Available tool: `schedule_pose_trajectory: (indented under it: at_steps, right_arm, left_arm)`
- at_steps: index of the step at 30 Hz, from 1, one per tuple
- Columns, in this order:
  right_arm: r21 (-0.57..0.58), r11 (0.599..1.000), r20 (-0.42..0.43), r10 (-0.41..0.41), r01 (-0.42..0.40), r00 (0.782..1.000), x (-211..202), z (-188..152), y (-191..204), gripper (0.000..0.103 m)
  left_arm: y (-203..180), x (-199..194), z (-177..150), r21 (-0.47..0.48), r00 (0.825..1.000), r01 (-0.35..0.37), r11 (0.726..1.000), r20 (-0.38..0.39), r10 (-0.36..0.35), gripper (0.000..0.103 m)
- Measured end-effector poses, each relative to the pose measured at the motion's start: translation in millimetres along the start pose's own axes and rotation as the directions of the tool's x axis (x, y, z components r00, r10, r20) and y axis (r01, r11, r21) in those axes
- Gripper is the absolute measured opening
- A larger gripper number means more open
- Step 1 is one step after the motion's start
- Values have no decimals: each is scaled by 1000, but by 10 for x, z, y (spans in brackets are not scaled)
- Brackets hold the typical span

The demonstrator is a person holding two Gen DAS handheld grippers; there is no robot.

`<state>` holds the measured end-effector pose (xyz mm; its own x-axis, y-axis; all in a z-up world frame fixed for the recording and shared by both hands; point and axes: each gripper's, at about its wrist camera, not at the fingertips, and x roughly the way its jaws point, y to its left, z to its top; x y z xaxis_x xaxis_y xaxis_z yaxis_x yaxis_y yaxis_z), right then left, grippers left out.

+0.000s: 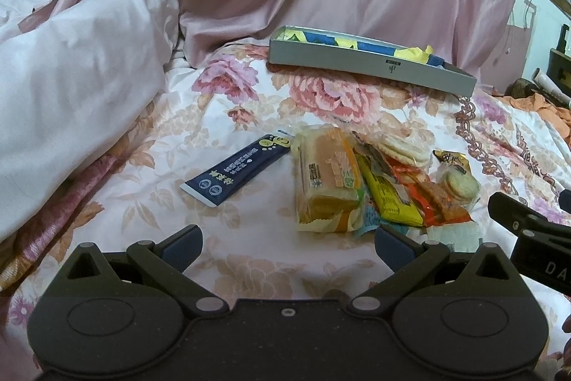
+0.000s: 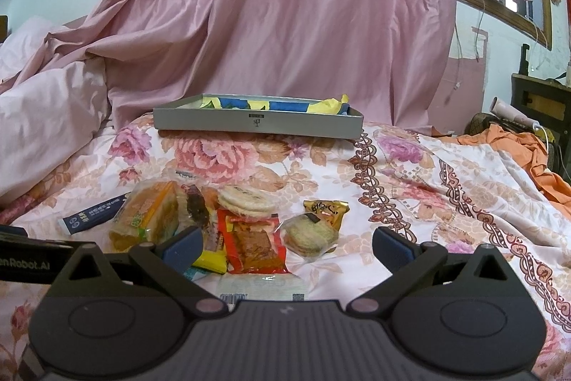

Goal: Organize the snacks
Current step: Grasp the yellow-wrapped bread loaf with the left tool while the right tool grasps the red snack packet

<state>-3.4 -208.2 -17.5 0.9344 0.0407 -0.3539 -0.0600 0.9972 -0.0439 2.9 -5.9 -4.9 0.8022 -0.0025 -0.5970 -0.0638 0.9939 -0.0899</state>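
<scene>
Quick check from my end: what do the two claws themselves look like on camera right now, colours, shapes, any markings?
Both match: the left claw and right claw have matte black bodies with two round domed housings, black linkage arms with silver pivot pins, and blue-grey ribbed pads. White lettering shows on each claw's side, cut off by the frame edges. No cables or sleeves visible.

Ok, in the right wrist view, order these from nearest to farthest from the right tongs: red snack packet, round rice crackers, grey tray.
1. Red snack packet, just ahead, left of centre of the right tongs.
2. Round rice crackers, behind the packet.
3. Grey tray, far back on the bedspread.
</scene>
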Motion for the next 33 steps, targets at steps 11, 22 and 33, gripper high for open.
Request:
schedule_pose_trajectory:
  at_steps: [11,22,33]
  right_arm:
    - [83,995,-92,64,-57,994,146,56,-124,103]
    - [-41,984,-189,163,-174,968,465,139,-109,103]
    - [-45,959,-227,261,-278,938,886,127,-148,103]
  left_arm:
    - [-24,90,35,6,999,14,1000,-48,-14,102]
    - [-52,346,336,29,999,29,999,-20,-28,102]
    - [-317,776,546,129,998,57,990,-42,-52,102]
